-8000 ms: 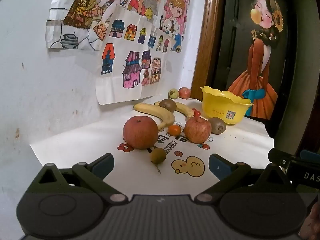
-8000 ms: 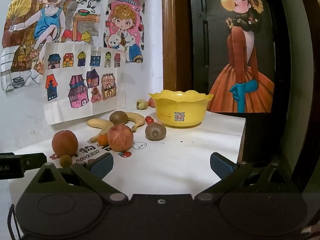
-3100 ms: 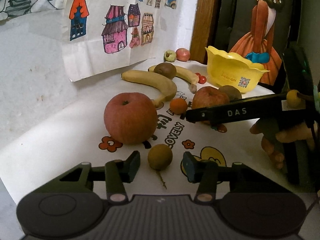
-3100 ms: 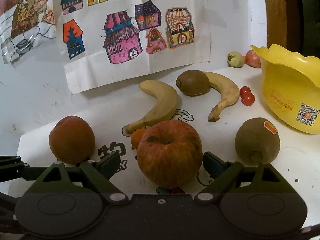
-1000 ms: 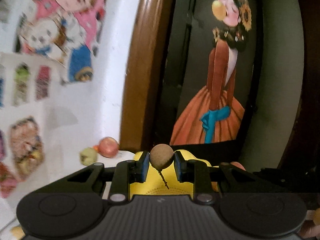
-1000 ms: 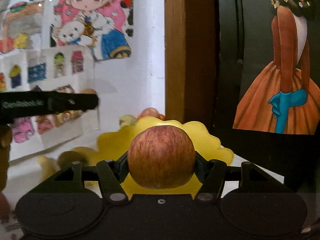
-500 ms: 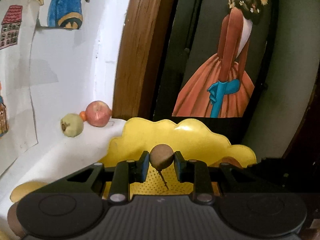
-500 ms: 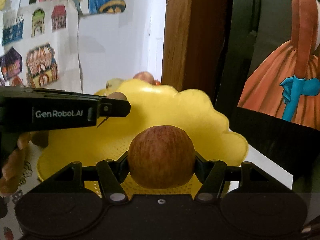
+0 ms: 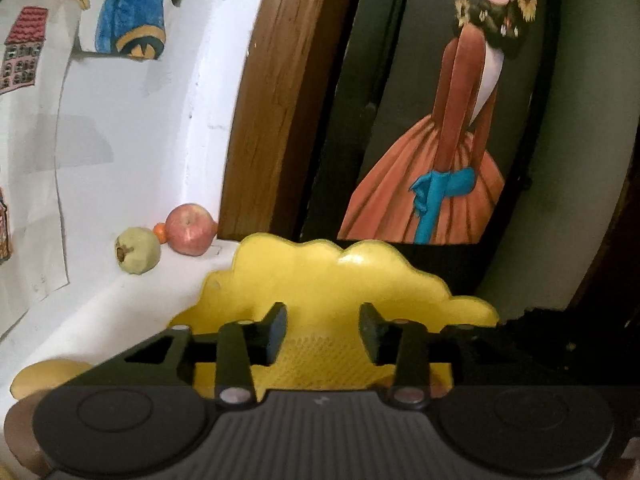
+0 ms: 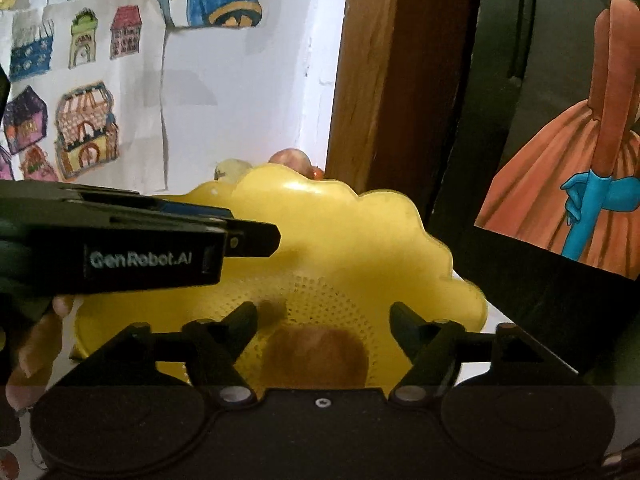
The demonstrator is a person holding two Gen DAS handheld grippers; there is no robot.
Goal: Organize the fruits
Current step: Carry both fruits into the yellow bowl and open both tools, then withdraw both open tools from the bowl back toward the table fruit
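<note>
Both tools are held above the yellow bowl (image 10: pixel 360 240) with jaws spread and empty: the left tool (image 9: pixel 322 332) and the right tool (image 10: pixel 323 322). A red apple (image 10: pixel 316 354) and a small brown fruit (image 10: pixel 272 308), blurred, are seen inside the bowl. Another apple (image 9: pixel 191 229) and a green fruit (image 9: pixel 138 250) lie on the table (image 9: pixel 120 304) by the wall.

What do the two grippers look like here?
Both are black plastic. The left gripper and right gripper each have angled linkage arms with silver pins, a ribbed body and round discs either side. Seen side-on from the right wrist, the left one carries white "GenRobot.AI" lettering.
</note>
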